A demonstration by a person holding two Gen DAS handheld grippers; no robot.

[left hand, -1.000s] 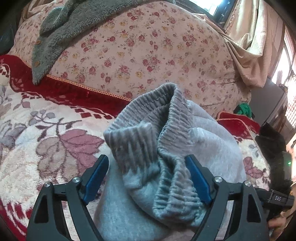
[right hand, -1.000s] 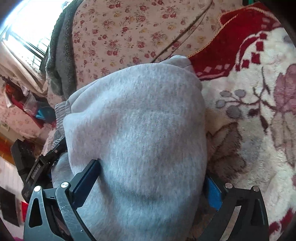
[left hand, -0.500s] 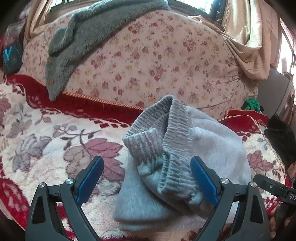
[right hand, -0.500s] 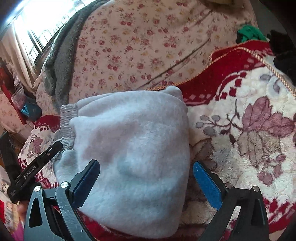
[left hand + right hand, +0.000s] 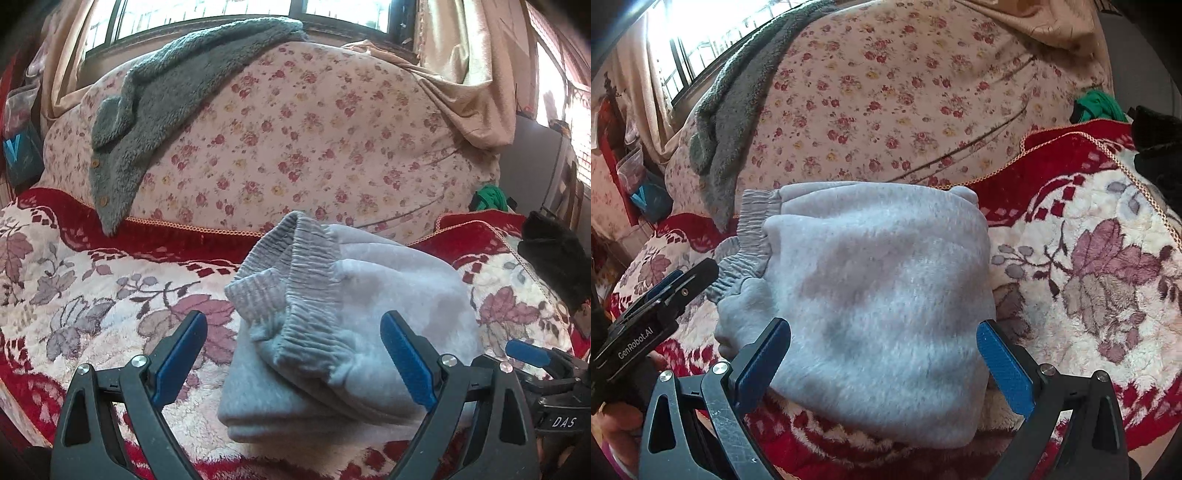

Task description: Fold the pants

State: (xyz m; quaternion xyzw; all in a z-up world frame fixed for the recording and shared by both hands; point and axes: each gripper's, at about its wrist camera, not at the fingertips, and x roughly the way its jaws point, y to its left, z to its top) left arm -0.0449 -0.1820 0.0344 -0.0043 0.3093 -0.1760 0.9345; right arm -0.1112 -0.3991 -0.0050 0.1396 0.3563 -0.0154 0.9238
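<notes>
Now both fingers spread wide, seemingly clear of folded pants on blanket

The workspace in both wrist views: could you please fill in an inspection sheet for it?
Surface: plush blanket, red and cream with a leaf pattern.
Job's things: grey pants lie on the blanket as a folded bundle, waistband bunched up at one end.
Clutter: grey fleece draped over the floral cushion; a green item and a black item at the blanket's edge.
Grippers: left gripper and right gripper both open, jaws either side of the pants, nothing held.
Cables: nothing seen.
Surroundings: window and beige curtains behind the cushion.
</notes>
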